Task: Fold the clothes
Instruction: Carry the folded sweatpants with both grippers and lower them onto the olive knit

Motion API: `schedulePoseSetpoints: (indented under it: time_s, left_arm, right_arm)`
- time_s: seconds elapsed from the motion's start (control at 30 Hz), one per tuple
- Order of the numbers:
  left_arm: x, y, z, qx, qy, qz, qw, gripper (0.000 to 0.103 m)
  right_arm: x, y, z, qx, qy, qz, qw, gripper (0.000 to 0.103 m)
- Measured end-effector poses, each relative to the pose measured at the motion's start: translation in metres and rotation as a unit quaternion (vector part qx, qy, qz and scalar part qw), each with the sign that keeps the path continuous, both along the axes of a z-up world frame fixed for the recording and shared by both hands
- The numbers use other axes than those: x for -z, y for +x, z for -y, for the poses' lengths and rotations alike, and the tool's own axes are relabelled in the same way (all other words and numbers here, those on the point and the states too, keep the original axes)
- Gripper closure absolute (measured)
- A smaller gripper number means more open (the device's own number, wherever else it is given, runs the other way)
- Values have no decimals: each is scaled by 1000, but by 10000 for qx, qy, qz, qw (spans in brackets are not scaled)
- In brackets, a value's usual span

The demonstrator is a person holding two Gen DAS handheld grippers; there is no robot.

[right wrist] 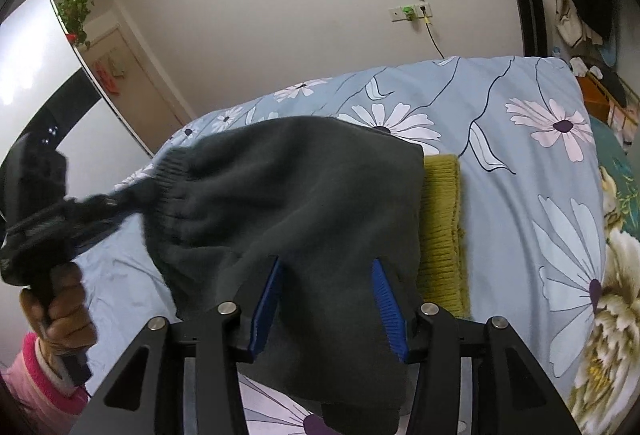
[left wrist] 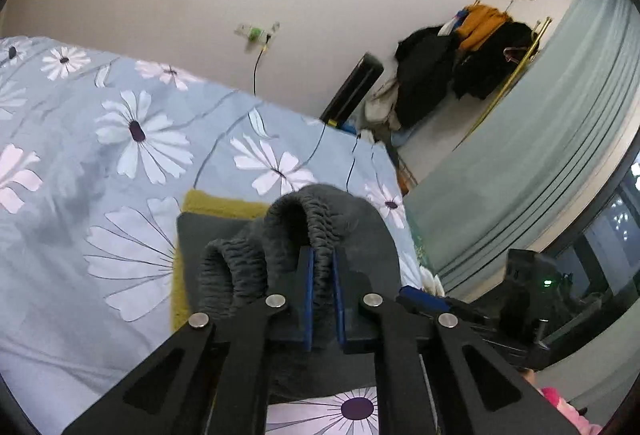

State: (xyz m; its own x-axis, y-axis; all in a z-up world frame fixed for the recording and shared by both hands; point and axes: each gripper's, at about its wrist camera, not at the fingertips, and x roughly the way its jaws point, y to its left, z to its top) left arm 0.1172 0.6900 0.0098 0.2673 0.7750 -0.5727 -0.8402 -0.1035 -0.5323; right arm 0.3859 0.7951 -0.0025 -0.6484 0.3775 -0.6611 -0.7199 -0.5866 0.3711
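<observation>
Grey sweater (right wrist: 304, 203): left claw (left wrist: 322, 255) clamps its ribbed hem, right claw (right wrist: 326, 267) gapes above it.

Soft, even indoor light, no hard shadows. Glare blows out the white panel (right wrist: 28, 51) far left. Fisheye bends the edges, dark corners; left gripper (right wrist: 116, 207) motion-blurred.

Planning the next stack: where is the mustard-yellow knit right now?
The mustard-yellow knit lies flat on the floral bedspread, tucked partly under the dark grey sweater, peeking out along the sweater's right edge in the right wrist view.
</observation>
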Motion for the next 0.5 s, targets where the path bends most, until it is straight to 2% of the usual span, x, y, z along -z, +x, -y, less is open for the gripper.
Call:
schedulePoseSetpoints:
  time_s: [0.27, 0.37, 0.43, 0.5]
  left_arm:
    - [67, -31, -1, -542, -855, 358, 9942, 91]
    - [53, -28, 0, -493, -935, 96, 9943, 88]
    - [38, -28, 8, -540, -866, 66, 9948, 85]
    - [22, -26, 14, -644, -692, -70, 9955, 78]
  right_arm:
    - [12, -4, 2, 9, -117, 231, 9997, 52]
    - [3, -1, 5, 33, -94, 220, 9997, 52]
    - [-9, 1, 8, 3, 83, 168, 9998, 52]
    - [-18, -4, 7, -63, 214, 183, 9996, 52]
